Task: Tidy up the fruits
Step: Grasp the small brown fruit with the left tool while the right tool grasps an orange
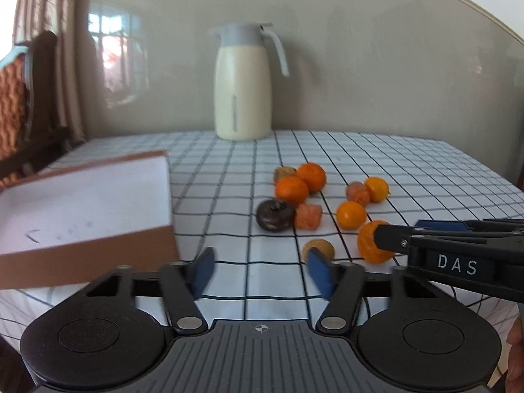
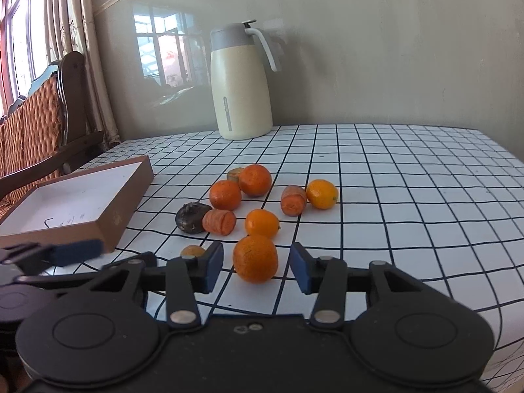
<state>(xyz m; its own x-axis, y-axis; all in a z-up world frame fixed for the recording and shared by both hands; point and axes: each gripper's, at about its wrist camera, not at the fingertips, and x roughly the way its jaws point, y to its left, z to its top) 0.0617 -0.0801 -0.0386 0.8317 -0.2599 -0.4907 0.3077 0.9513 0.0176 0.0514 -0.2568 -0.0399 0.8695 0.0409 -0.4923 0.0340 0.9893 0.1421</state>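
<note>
I'm bringing the right gripper [image 2: 257, 267] in around the nearest orange [image 2: 255, 258]; it's sitting on the table [image 2: 409, 196] between my fingers [image 2: 214, 267], which are standing apart with a gap showing on both sides, so nothing is clamped yet. The left gripper [image 1: 260, 270] is hanging just short of the small brownish fruit [image 1: 318, 248], fingers apart and empty too.

The rest of the pile is lying further back: two more oranges [image 2: 226, 195], two yellow kumquat-like fruits [image 2: 322, 194], two carrot chunks [image 2: 219, 222], a dark round one [image 2: 191, 217]. The open box [image 2: 65, 206] is waiting on the left, empty as far as I can see, probably the drop spot.

To do this well, I'm centring the orange between the pads before closing, gripping across the widest part so it isn't squirting out forward. Closing gently, the skin looks soft. I'm lifting straight up to avoid knocking the kumquat just behind it. The two grippers are crowding each other near the table edge, so I'm keeping the left one clear while the right one carries over to the box.
</note>
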